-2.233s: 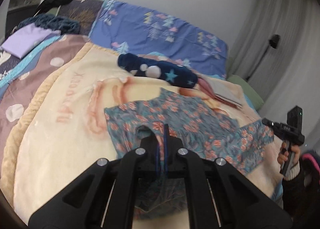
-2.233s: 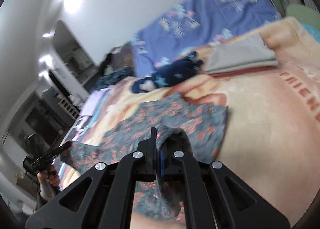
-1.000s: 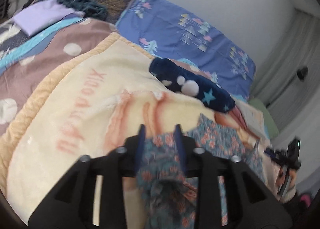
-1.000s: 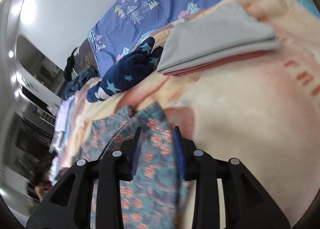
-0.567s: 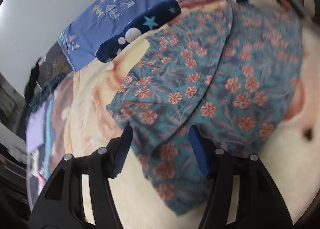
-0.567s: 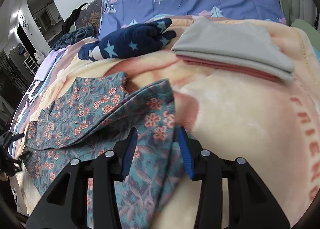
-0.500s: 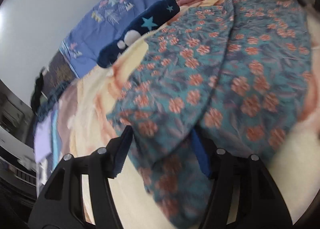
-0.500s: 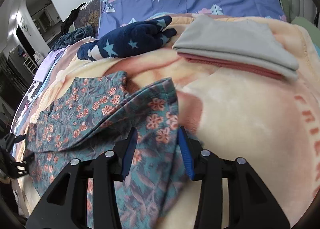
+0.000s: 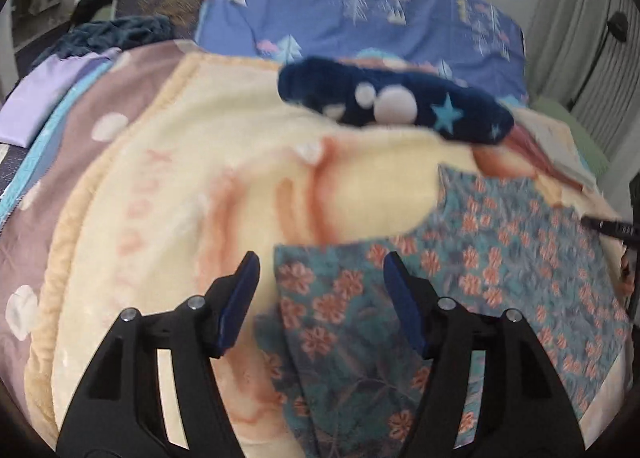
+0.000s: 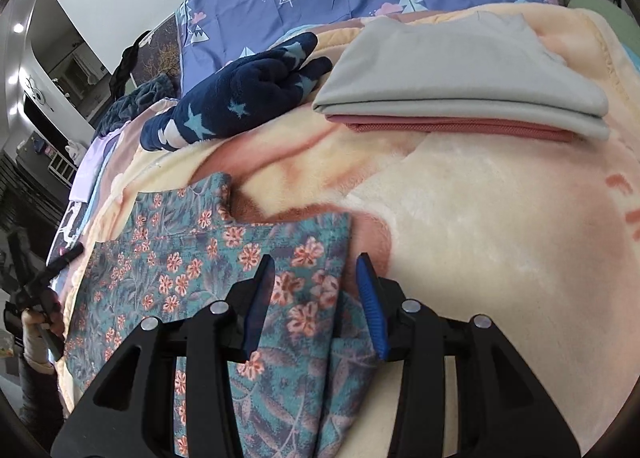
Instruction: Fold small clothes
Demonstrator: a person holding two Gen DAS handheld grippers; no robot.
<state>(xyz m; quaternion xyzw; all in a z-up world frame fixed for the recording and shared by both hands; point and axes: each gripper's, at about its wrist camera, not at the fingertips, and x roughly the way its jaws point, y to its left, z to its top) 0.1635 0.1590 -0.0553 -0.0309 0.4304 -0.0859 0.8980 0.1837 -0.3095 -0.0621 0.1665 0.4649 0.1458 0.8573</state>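
A teal floral garment (image 9: 472, 274) lies folded over on the cream blanket (image 9: 200, 186). My left gripper (image 9: 320, 282) is open and empty, with its jaws astride the garment's near left corner. In the right wrist view the same floral garment (image 10: 192, 258) lies flat, and my right gripper (image 10: 314, 290) is open over its right corner, holding nothing. The tip of the right gripper shows at the left wrist view's right edge (image 9: 608, 227). The left gripper and the hand holding it show at the left edge of the right wrist view (image 10: 36, 294).
A navy star-patterned fleece garment (image 9: 396, 102) lies beyond the floral one. A folded grey and pink stack (image 10: 464, 78) sits at the back right. A blue tree-print quilt (image 9: 360, 14) covers the bed head. A lilac folded cloth (image 9: 48, 90) lies far left.
Both grippers were shut on the floral garment's corners, carried them across, then opened and let go. The garment now lies folded on the blanket and both grippers have drawn back slightly.
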